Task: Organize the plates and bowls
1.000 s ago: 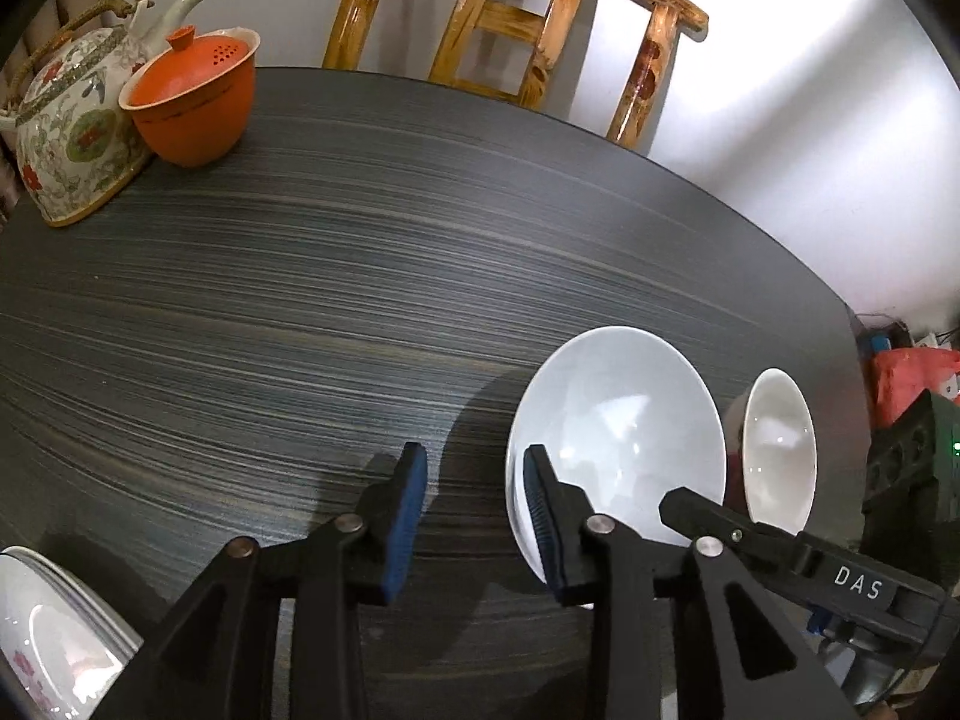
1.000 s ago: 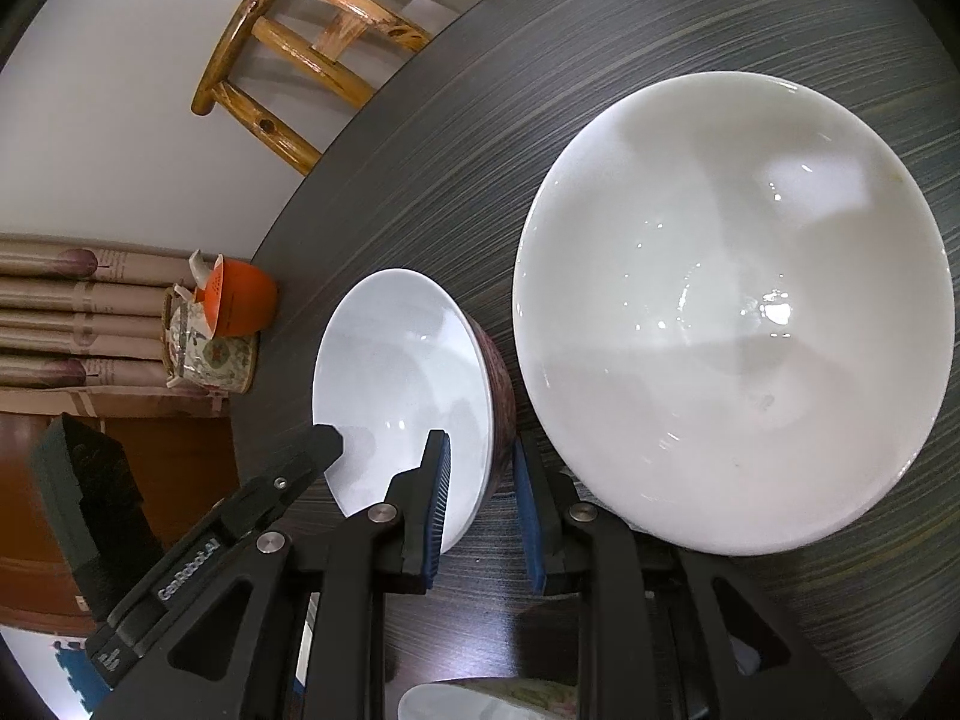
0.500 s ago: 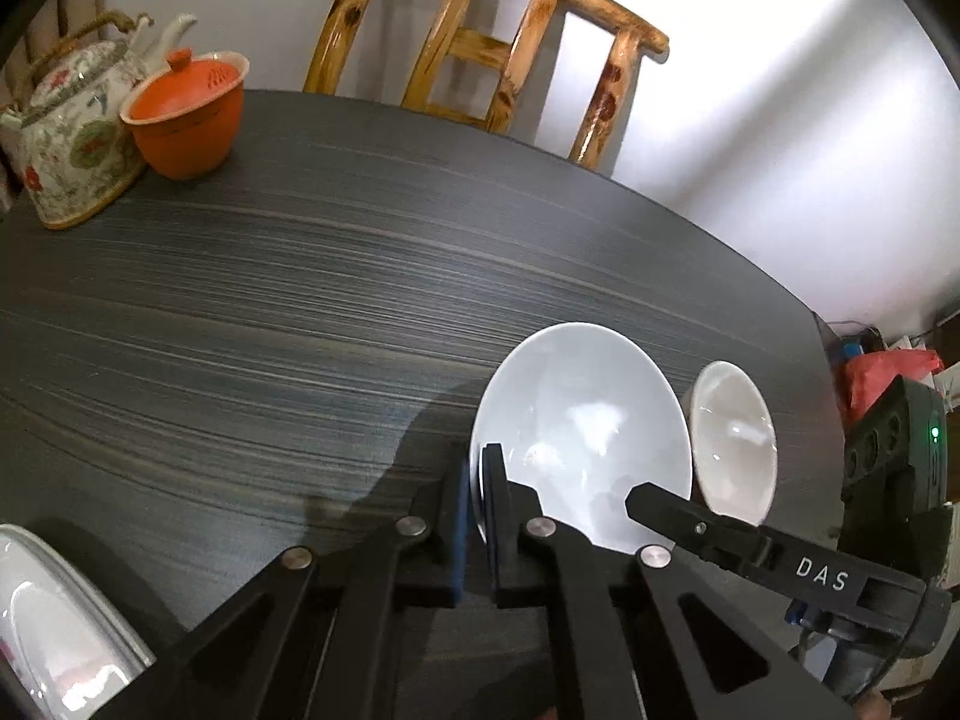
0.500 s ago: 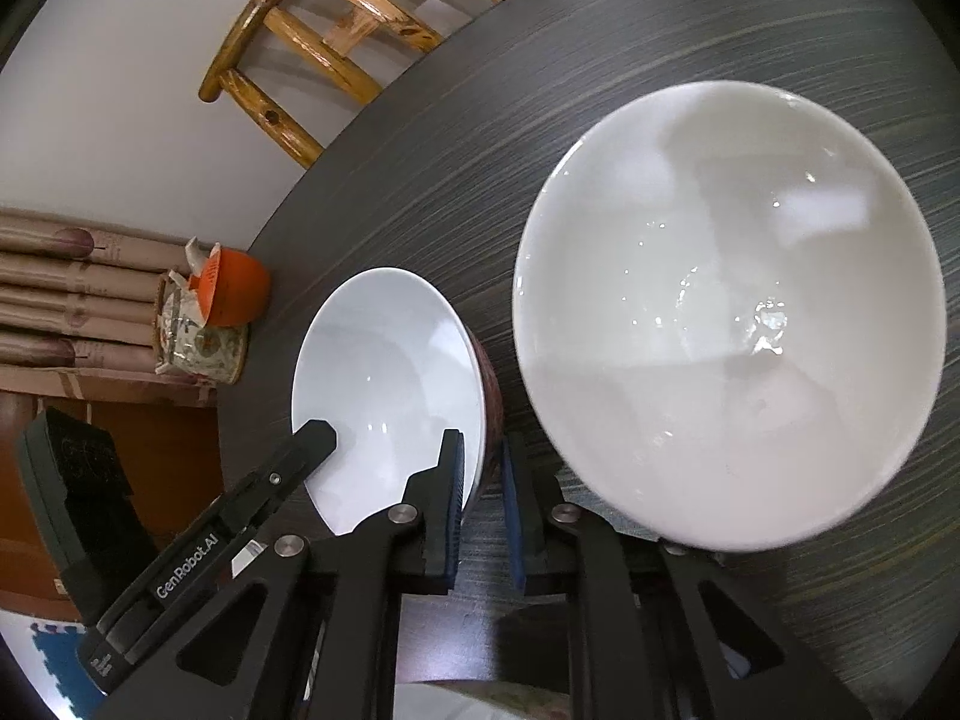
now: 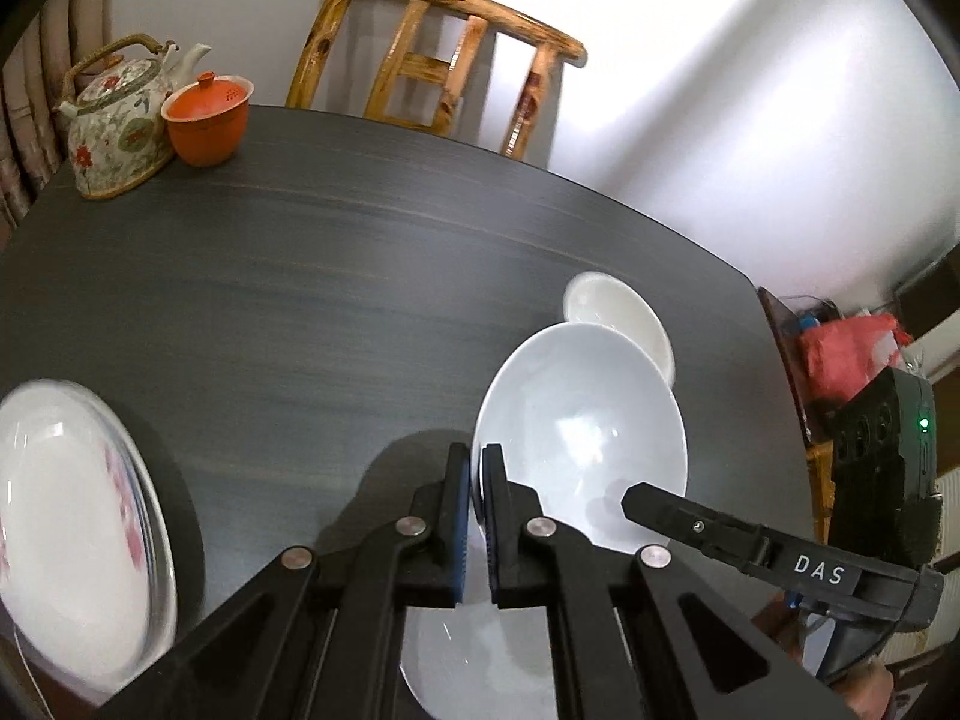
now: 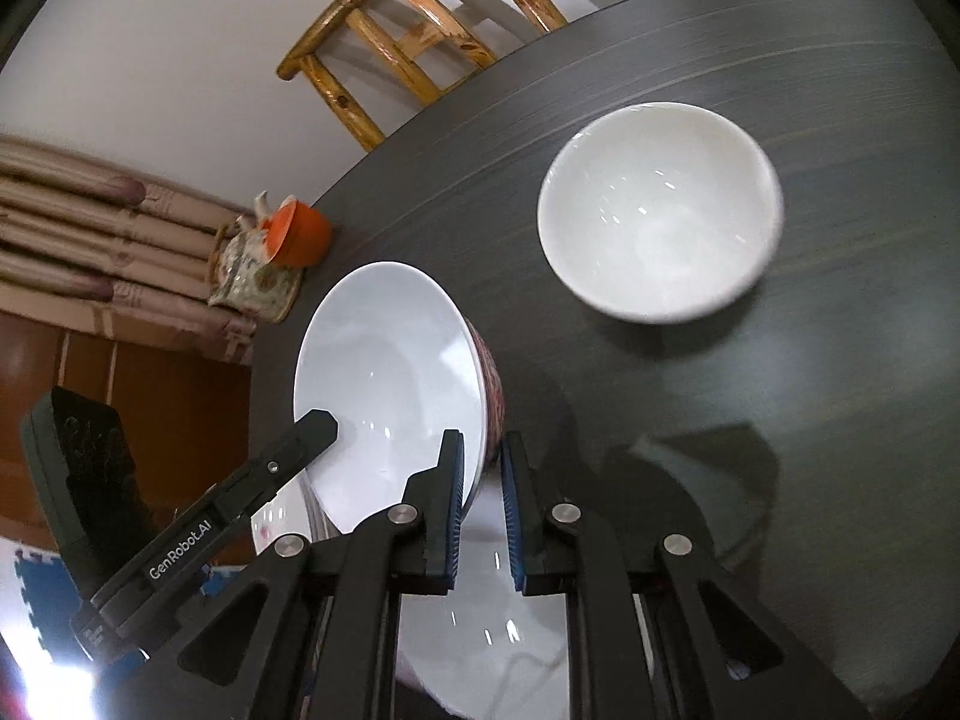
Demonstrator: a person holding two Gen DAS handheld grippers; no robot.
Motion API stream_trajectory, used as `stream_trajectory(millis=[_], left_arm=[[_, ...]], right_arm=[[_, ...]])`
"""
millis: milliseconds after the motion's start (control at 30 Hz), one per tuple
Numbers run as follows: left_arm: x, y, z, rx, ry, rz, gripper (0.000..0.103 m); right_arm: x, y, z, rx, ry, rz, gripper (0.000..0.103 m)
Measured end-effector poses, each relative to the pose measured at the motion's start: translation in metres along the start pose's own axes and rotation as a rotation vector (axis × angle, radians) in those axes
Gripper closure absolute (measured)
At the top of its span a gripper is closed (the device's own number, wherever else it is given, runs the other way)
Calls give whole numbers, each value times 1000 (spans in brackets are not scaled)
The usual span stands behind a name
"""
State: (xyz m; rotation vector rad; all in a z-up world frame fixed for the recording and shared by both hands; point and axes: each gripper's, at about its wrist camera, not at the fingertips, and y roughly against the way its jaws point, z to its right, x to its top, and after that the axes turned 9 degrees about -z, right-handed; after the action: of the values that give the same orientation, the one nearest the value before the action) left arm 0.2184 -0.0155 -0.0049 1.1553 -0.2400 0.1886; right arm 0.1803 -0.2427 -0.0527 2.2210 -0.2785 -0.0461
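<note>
Between the blue-padded fingers of the left gripper (image 5: 477, 510) sits the near rim of a large, pale white ceramic bowl (image 5: 576, 420). The fingers pinch that rim, with only the bowl's thin wall separating them. The bowl is tilted with its opening facing up and toward the camera, and it stretches away from the fingers toward the far right, over the dark wood-grain table (image 5: 330, 276).

Just left of this gripper, near the table's edge, lies a white plate with a red pattern (image 5: 72, 510), blurred.

The right gripper (image 6: 483, 492) likewise clamps the near rim of a white bowl with a red patterned outside (image 6: 390, 384), one finger inside and one against the red wall. This bowl is tipped so its opening faces left and up.

Beyond the large bowl, and partly hidden behind its far rim, is a smaller white bowl (image 5: 618, 312). In the right wrist view a plain white round bowl (image 6: 657, 216) stands apart on the table, opening upward; I cannot tell whether it matches one of the others.

At the far edge of the table a floral china teapot (image 5: 114, 120) touches an orange lidded cup (image 5: 207, 120), with a wooden chair (image 5: 432, 60) behind the table.
</note>
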Motion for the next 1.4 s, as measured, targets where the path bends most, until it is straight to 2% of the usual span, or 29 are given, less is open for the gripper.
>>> stream_trajectory(millis=[200, 400, 633, 1000, 1133, 1267, 1400], left_arm=[[-45, 4, 11, 16, -26, -25, 99], [-70, -11, 11, 77, -43, -44, 99], [-82, -25, 8, 120, -58, -54, 97], [-91, -35, 6, 148, -66, -57, 95], [-94, -35, 8, 192, -85, -42, 94], [-93, -28, 10, 206, -98, -13, 85], [-93, -25, 10, 212, -103, -2, 84]], right_arm=[[-46, 20, 10, -6, 18, -14, 90], [-77, 12, 25, -16, 3, -50, 90], [-83, 0, 29, -53, 7, -58, 90], [-85, -7, 19, -118, 49, -32, 90], [-85, -9, 17, -129, 61, -24, 90], [-86, -7, 17, -132, 66, -14, 89], [-85, -6, 18, -129, 59, -8, 87]])
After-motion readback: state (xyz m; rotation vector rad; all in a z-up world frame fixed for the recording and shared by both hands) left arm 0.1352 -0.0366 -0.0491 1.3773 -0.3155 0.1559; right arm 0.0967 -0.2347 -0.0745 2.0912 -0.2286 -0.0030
